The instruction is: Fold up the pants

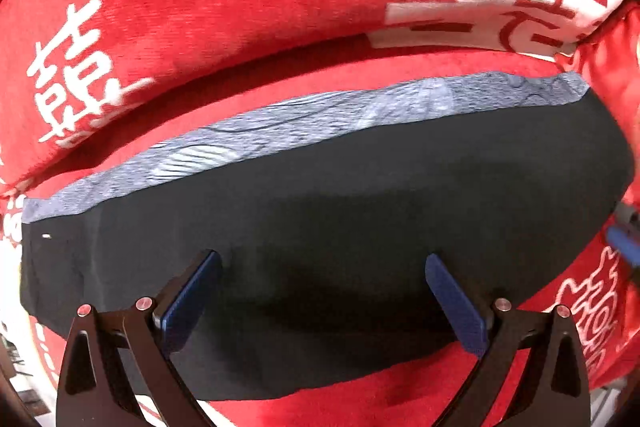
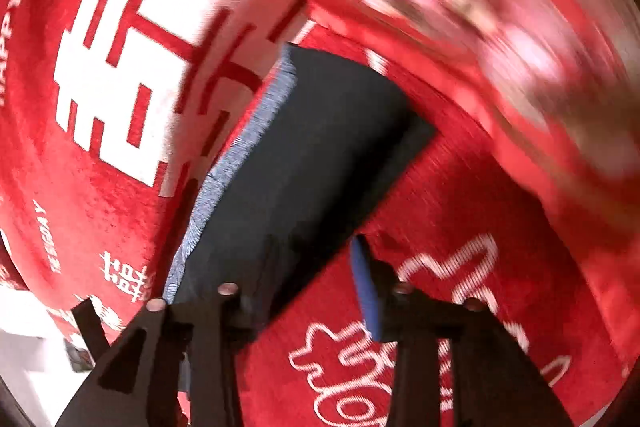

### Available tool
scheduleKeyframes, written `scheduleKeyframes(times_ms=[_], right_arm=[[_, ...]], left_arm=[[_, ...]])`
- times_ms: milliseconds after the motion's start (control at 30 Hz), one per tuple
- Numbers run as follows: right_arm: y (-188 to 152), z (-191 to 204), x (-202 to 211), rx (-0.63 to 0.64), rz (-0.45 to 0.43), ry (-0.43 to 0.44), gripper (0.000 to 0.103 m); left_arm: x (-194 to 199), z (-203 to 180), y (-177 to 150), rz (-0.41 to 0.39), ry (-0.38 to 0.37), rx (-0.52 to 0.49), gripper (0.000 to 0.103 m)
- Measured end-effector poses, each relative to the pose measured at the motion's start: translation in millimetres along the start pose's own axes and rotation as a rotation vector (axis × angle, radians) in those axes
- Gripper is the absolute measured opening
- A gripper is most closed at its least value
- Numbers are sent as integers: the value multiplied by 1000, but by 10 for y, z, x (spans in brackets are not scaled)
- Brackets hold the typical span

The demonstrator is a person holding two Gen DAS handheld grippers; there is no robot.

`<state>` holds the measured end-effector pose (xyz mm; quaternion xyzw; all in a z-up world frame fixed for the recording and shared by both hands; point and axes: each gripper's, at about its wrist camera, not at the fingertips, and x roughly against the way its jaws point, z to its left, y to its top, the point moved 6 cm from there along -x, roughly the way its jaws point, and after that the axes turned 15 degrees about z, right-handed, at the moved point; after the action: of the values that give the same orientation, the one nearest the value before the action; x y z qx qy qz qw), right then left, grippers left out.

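Fingers first: the left gripper (image 1: 322, 291) has both blue pads spread wide, hanging right over the near part of the dark pants (image 1: 340, 211) with nothing pinched between them, as far as I can tell. Over on the other side, the right gripper (image 2: 316, 279) also looks spread apart, but only its right blue pad (image 2: 366, 291) shows clearly; the left finger is lost against the dark cloth, so I can't say whether it's touching the fabric or just above it. The pants (image 2: 304, 147) look already folded into a long flat slab lying on a red blanket (image 1: 200, 7) with white characters printed on it. From the left wrist view the slab's long axis runs side to side, straight across the fingers, with its near edge just under the pads. Along the far long edge runs a blue-grey patterned strip (image 1: 304, 115), which I'd guess is the waistband or an inner layer peeking out, can't tell which. From the right wrist view that same slab stretches away from the fingers, so the right gripper sits at one short end, at the near corner, while the left one is parked mid-length on the long side. My read: the next fold goes along the length, end over end, and the right gripper is the one nearer an end to lift. Farther off, the upper right of the right view is too motion-blurred to read.
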<state>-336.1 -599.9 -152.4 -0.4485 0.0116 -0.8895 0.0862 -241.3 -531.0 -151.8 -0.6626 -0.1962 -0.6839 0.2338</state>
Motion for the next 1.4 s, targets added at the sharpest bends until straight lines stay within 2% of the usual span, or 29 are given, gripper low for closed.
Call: scheduleKeyframes(times_ms=[100, 233, 433, 467, 500, 533, 567, 700, 767, 800, 833, 867, 900, 933, 1033, 1100, 1133, 1200, 1233, 1300, 1400], right_arm=[[-29, -89, -47, -27, -6, 75, 43], [93, -100, -150, -32, -45, 146, 43], [305, -9, -210, -48, -109, 165, 44], [326, 2, -211, -59, -99, 171, 38], [343, 22, -218, -72, -88, 163, 29], [353, 63, -188, -72, -88, 177, 14], [355, 117, -141, -59, -96, 195, 14], [248, 498, 117, 105, -122, 156, 14], [193, 651, 180, 171, -131, 124, 14], [167, 745, 190, 204, -132, 105, 14], [145, 820, 182, 230, -129, 88, 13], [138, 867, 190, 247, -138, 71, 13], [131, 930, 186, 268, -136, 53, 13], [121, 1003, 192, 285, -138, 43, 13], [66, 1180, 181, 324, -135, 7, 13], [30, 1312, 188, 359, -135, -20, 13], [-24, 1416, 196, 390, -132, -42, 13], [-150, 1552, 205, 448, -127, -80, 13], [-259, 1695, 187, 497, -124, -108, 13], [-419, 1897, 123, 562, -119, -143, 13], [-737, 2276, -101, 673, -97, -201, 13]], left_arm=[[-138, -123, 20, 20, 24, -12, 103], [-150, -134, -56, -10, -5, 18, 103], [-205, -23, -101, 1, -21, 18, 103], [-173, -18, -138, 17, -22, 15, 101], [-125, 2, -120, 32, -25, 13, 94], [-48, 5, -93, 27, -36, 14, 67], [48, 23, 7, 13, -55, 6, 59], [211, -48, 237, -73, -75, -14, 59], [5, -206, 369, -26, -111, -28, 59], [-114, -264, 361, -17, -98, -29, 60], [-49, -344, 364, -112, -51, -42, 60], [-37, -426, 347, -134, 5, -81, 58], [-14, -466, 333, -150, 26, -108, 56], [-12, -473, 323, -141, 15, -112, 55], [-12, -378, 386, -87, -82, -94, 57], [33, -220, 365, -39, -147, -69, 58], [101, -95, 301, -40, -163, -58, 58], [229, 130, 207, -77, -164, -50, 72], [285, 243, 158, -97, -155, -48, 88], [398, 563, 18, -137, -135, -46, 89], [394, 1018, -172, -110, -109, -29, 89]])
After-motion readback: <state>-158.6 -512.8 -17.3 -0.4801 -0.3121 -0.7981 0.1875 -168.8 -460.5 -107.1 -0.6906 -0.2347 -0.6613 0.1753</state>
